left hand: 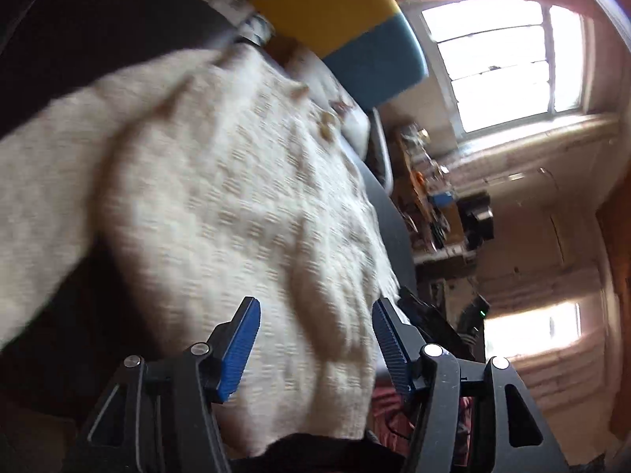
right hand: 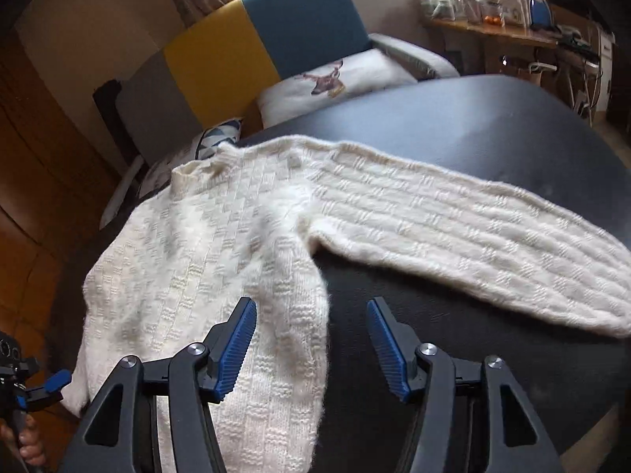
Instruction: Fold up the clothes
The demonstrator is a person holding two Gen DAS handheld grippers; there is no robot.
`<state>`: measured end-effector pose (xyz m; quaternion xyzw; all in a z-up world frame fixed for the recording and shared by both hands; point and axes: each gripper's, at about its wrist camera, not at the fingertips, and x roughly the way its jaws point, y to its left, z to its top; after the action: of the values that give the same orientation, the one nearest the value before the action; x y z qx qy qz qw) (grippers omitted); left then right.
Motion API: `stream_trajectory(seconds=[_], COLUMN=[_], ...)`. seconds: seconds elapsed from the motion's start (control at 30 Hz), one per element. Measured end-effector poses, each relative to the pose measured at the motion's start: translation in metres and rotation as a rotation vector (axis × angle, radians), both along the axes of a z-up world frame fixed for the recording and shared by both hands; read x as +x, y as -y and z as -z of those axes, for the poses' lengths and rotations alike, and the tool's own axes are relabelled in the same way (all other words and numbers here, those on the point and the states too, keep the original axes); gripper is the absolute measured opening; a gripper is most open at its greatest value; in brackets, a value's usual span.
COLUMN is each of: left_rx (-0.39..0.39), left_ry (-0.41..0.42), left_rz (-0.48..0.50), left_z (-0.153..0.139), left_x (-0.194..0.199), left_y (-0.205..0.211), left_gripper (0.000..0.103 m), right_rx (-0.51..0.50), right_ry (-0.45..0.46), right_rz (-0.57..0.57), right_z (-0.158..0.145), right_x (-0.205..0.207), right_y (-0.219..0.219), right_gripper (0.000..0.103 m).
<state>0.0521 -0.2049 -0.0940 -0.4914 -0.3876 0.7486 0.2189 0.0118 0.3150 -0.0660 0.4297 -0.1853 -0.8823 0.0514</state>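
A cream knitted sweater (right hand: 221, 244) lies on a dark round table (right hand: 473, 134), one sleeve (right hand: 473, 232) stretched out to the right. My right gripper (right hand: 311, 315) hovers open over the sweater's right edge below the armpit, holding nothing. In the left wrist view, tilted and blurred, the same sweater (left hand: 236, 197) fills the middle. My left gripper (left hand: 315, 315) is open just above its hem area, with knit beneath the fingers but none pinched. That left gripper (right hand: 51, 386) also shows at the right wrist view's lower left, held by a hand (right hand: 27, 441).
A sofa (right hand: 256, 47) with yellow and teal back panels stands behind the table, carrying a white printed cushion (right hand: 335, 79). A cluttered wooden desk (right hand: 512, 35) sits at the back right. Bright windows (left hand: 501, 63) show in the left wrist view.
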Motion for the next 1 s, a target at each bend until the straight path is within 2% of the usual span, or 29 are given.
stream_trajectory(seconds=[0.1,0.2,0.27,0.33,0.47,0.53,0.57,0.6,0.63,0.67,0.73,0.77,0.8,0.83,0.9,1.0], left_rx=[-0.052,-0.007,0.008,0.036,-0.004,-0.043,-0.082,-0.097,-0.081,-0.095,-0.138,-0.159,-0.180,-0.200,-0.250,-0.354], left_ry=[0.049,0.079,0.071,0.051,0.043,0.053,0.044,0.014,-0.035,-0.058,-0.068,-0.045,-0.022,0.002,0.023,0.106], left_rz=[-0.157,-0.214,-0.214,-0.215,-0.216,-0.181,-0.155,-0.133,-0.097,-0.054,0.018,-0.003,-0.030,-0.057,-0.188,-0.451], left_z=[0.018,0.042,0.051,0.055,0.061,0.061,0.059,0.052,0.042,0.032,0.018,0.018,0.018,0.019,0.015,0.018], left_x=[0.015,0.020,0.020,0.012,-0.017,-0.035,-0.042,-0.046,-0.049,-0.051,-0.054,-0.051,-0.047,-0.043,-0.021,0.026], left_y=[0.052,0.065,0.062,0.055,0.038,0.020,0.010,0.001,-0.010,-0.020,-0.035,-0.028,-0.019,-0.010,0.031,0.105], left_gripper=[0.060,0.060,0.060,0.060,0.066,0.059,0.025,0.012,0.012,0.013,0.027,0.048,0.059,0.059,0.059,0.059], right_rx=[-0.033,-0.048,-0.017,0.030,0.064,0.085,0.101,0.134,0.158,0.154,0.145,0.145,0.159,0.172,0.208,0.268], right_ry=[-0.087,-0.127,-0.099,-0.045,0.055,0.100,0.128,0.170,0.202,0.196,0.184,0.177,0.168,0.159,0.138,0.124], right_rz=[-0.101,-0.295,-0.380,-0.410,-0.374,-0.328,-0.302,-0.273,-0.249,-0.243,-0.230,-0.227,-0.237,-0.246,-0.271,-0.286], right_z=[-0.025,-0.037,-0.031,-0.018,0.006,0.017,0.024,0.033,0.040,0.042,0.046,0.047,0.048,0.048,0.050,0.053], right_x=[0.015,0.021,0.015,0.004,-0.010,-0.015,-0.016,-0.020,-0.022,-0.021,-0.019,-0.018,-0.017,-0.015,-0.011,-0.007], right_y=[0.019,0.063,0.094,0.113,0.114,0.103,0.096,0.090,0.084,0.081,0.073,0.071,0.072,0.074,0.080,0.090], right_gripper=[0.067,0.080,0.080,0.080,0.080,0.080,0.080,0.080,0.080,0.080,0.080,0.080,0.081,0.086,0.092,0.102])
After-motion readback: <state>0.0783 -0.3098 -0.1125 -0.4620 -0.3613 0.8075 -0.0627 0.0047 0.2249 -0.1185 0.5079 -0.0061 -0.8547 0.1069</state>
